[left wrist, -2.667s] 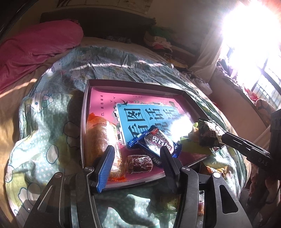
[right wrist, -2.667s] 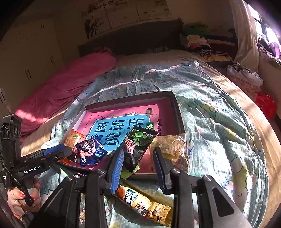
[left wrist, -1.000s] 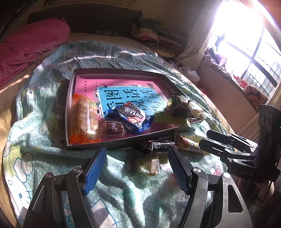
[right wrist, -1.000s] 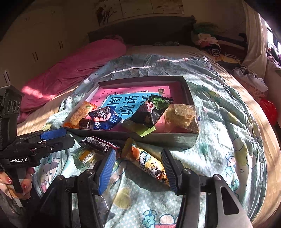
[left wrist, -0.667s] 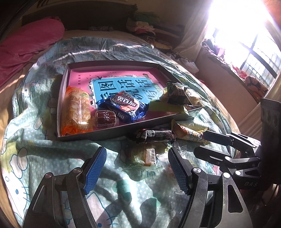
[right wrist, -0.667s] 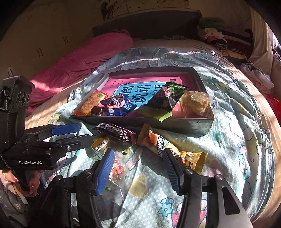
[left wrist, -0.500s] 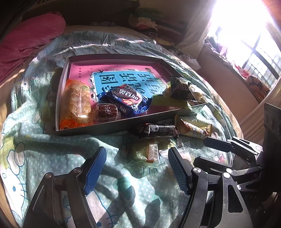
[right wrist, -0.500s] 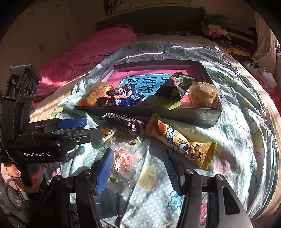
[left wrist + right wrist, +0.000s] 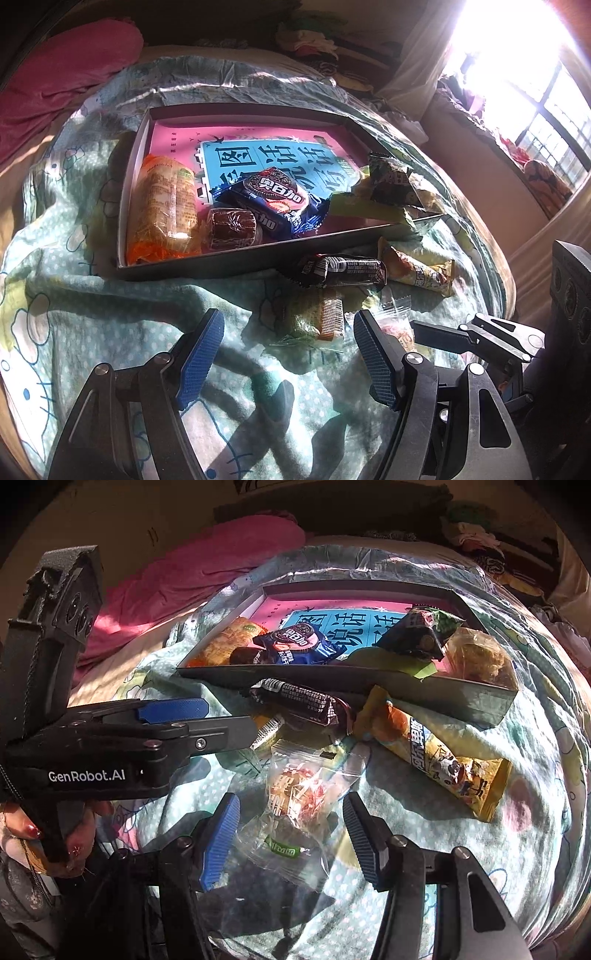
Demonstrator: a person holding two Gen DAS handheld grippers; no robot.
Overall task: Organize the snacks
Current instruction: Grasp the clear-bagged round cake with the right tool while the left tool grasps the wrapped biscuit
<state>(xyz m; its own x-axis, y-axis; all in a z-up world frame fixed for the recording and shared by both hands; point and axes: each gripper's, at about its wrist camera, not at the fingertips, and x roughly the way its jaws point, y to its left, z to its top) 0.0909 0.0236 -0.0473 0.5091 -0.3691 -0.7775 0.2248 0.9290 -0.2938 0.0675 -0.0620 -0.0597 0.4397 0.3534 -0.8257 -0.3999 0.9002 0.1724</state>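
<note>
Since the clear packet [image 9: 295, 805] lies outside the tray [image 9: 369, 686] on the bed [image 9: 424, 904], I straddle it with the right gripper [image 9: 288, 838], fingers [image 9: 221, 834] apart; left gripper [image 9: 284, 354] wide, empty.

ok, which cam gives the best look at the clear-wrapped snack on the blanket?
Right wrist: the clear-wrapped snack lies unobstructed between the open right gripper fingers. In the left wrist view only a sliver shows, behind that gripper's own finger.

Pink tray [image 9: 236, 112] (blue label), green cartoon-print blanket [image 9: 92, 314]
</note>
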